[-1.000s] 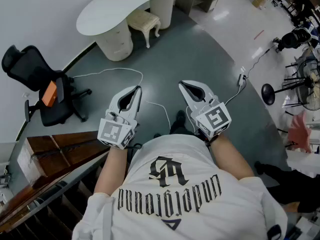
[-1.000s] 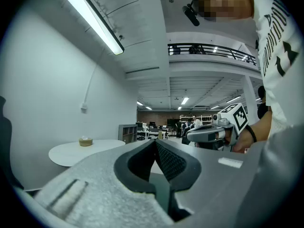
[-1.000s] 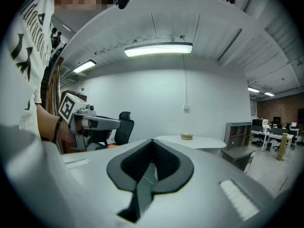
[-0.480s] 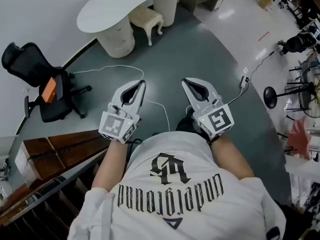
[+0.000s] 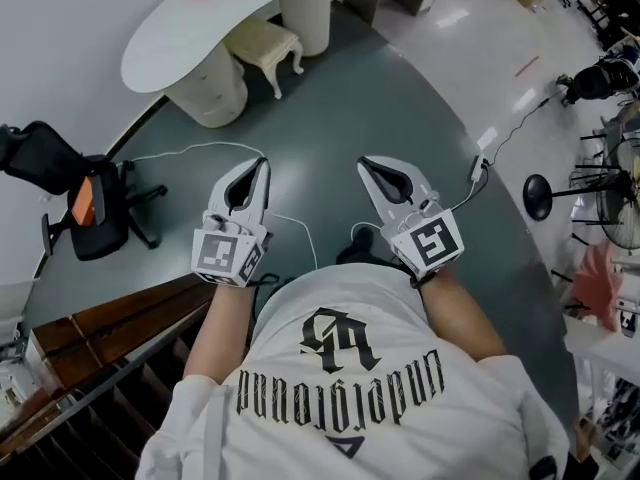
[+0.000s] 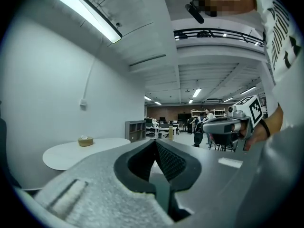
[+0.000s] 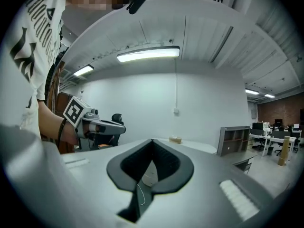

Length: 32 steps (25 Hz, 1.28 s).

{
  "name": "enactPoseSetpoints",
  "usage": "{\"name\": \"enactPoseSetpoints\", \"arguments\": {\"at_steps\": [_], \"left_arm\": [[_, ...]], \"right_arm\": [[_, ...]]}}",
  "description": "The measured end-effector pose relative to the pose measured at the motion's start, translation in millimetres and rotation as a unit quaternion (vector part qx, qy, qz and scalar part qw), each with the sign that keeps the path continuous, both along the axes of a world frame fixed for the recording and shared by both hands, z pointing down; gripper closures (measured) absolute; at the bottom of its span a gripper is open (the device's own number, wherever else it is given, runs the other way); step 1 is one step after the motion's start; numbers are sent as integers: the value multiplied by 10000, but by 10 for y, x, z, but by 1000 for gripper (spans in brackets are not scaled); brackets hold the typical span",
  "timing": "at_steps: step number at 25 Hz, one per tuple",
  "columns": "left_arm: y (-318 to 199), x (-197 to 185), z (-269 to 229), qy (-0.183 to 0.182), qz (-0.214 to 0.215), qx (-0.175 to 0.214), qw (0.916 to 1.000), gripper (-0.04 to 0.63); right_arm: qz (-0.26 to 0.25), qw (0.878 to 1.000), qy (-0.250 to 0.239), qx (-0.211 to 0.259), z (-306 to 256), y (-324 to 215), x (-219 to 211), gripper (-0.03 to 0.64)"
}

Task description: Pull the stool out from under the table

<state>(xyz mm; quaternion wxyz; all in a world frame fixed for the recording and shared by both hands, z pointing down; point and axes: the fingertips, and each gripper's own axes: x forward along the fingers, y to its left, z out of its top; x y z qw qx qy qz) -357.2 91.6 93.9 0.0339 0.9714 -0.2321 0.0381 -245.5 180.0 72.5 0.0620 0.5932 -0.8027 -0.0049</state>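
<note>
A cream stool (image 5: 262, 43) with curved legs stands partly under the white curved table (image 5: 175, 33) at the top of the head view. My left gripper (image 5: 262, 163) and right gripper (image 5: 365, 165) are held side by side in front of me, well short of the stool. Both are shut with nothing between the jaws. In the left gripper view the table (image 6: 71, 153) lies ahead to the left with a small tan box (image 6: 85, 140) on it. The stool is hidden in that view. The right gripper view shows the table's edge (image 7: 194, 146) past its own shut jaws.
A black office chair (image 5: 75, 193) with an orange item on it stands at the left. A white cable (image 5: 215, 148) trails over the grey floor between me and the table. Dark wooden stairs (image 5: 110, 318) are at the lower left, a fan stand (image 5: 545, 190) at the right.
The table, stool and chair have slid leftward in the head view as I move over the floor. Both grippers stay shut and side by side.
</note>
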Motion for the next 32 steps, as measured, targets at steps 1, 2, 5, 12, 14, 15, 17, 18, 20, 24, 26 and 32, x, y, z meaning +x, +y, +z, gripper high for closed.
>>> {"name": "enactPoseSetpoints", "arguments": {"at_steps": [1,2,5,12,14,15,17,18,20,24,26,32], "left_arm": [[-32,147,11,-27,-55,14,10000,588],[-60,288,21,-37,-86,19,10000,588],[-112,661,47,-55,-125,3,9999,588],[-96,1295,100,-213,-74,11,9997,588],[-161,1427,119,-229,-72,1,9997,588],[-195,1491,130,-232,-62,-14,9997,588],[-261,1624,161,-245,-25,-49,9997,588],[-303,1691,188,-255,-3,-74,9996,588],[-405,1822,258,-255,33,-137,9996,588],[-625,2095,343,-208,117,-157,9996,588],[-769,2210,380,-216,144,-156,9995,588],[-1362,2451,456,-284,158,-169,9993,588]], "right_arm": [[-34,10000,-9,-29,27,-16,163,615],[-72,10000,-11,-62,56,-33,314,615],[-179,9998,2,-113,95,-70,702,615],[-19,9998,-173,-91,131,-56,1421,615],[17,9997,-196,-124,178,-82,1562,615],[21,9997,-171,-149,207,-97,1627,615],[19,9998,-105,-196,244,-130,1750,615],[25,9997,-105,-210,247,-158,1805,615],[58,9996,-163,-237,254,-241,1910,615],[89,9995,-116,-278,307,-444,2155,615],[54,9996,-34,-274,332,-574,2266,615],[42,9995,-104,-298,331,-1241,2526,615]]}}
